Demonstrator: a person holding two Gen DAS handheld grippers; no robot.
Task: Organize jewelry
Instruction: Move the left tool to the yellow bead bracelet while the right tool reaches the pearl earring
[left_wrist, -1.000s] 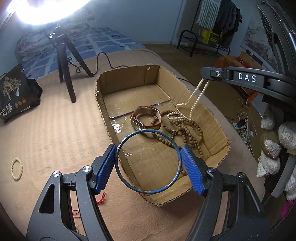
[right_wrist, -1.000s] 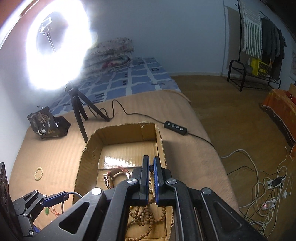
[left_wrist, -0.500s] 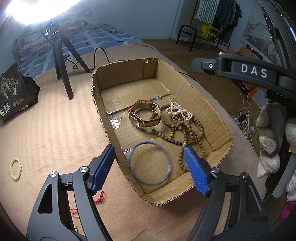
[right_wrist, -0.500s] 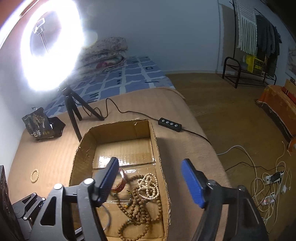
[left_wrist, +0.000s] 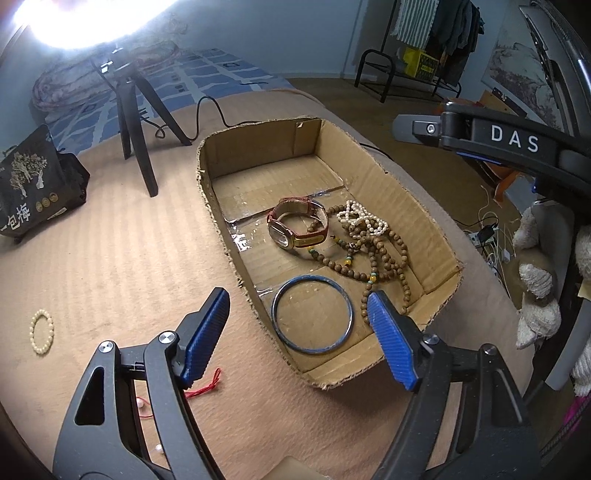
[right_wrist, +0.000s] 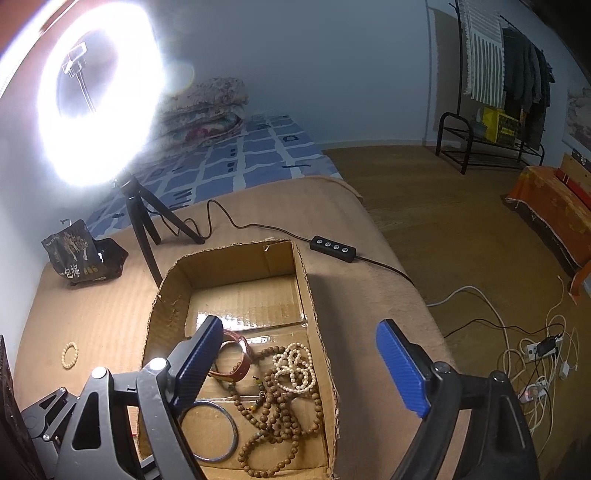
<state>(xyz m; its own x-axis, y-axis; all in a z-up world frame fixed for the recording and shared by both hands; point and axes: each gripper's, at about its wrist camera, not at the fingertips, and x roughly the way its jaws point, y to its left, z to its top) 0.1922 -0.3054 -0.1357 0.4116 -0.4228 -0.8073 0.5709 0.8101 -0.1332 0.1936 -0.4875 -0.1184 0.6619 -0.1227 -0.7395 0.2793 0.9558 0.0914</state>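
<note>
We hold our left gripper (left_wrist: 297, 334) tilted steeply down over the near end of the cardboard box (left_wrist: 410, 201), its blue pads spread wide with nothing between them; the blue bangle (left_wrist: 312, 314) lies flat on the box floor beneath the gap, untouched. Our right gripper (right_wrist: 299, 363) also points down at an angle above the box. Its jaws have just been opening and now stand wide apart, empty, the white pearl strand (right_wrist: 295, 367) lying loose on the box floor below them. In the left view the right gripper's dark arm reaches in from the right edge, above the far side of the box.

Counting what sits inside the box, we see one blue bangle at the near end, one watch (left_wrist: 297, 227) with a reddish strap in the middle, one white pearl strand just beyond it toward the right wall, and a tangle of brown wooden beads (left_wrist: 373, 258) touching the pearls; we cannot tell how many strings make up that tangle.

Outside the box, on the tan cover (left_wrist: 110, 258), we count one small cream bead bracelet (left_wrist: 41, 331) well to the left, and one red thread (left_wrist: 205, 384) beside the left gripper's left finger. One tripod (left_wrist: 136, 122) and one dark bag (left_wrist: 35, 184) stand farther back.
</note>
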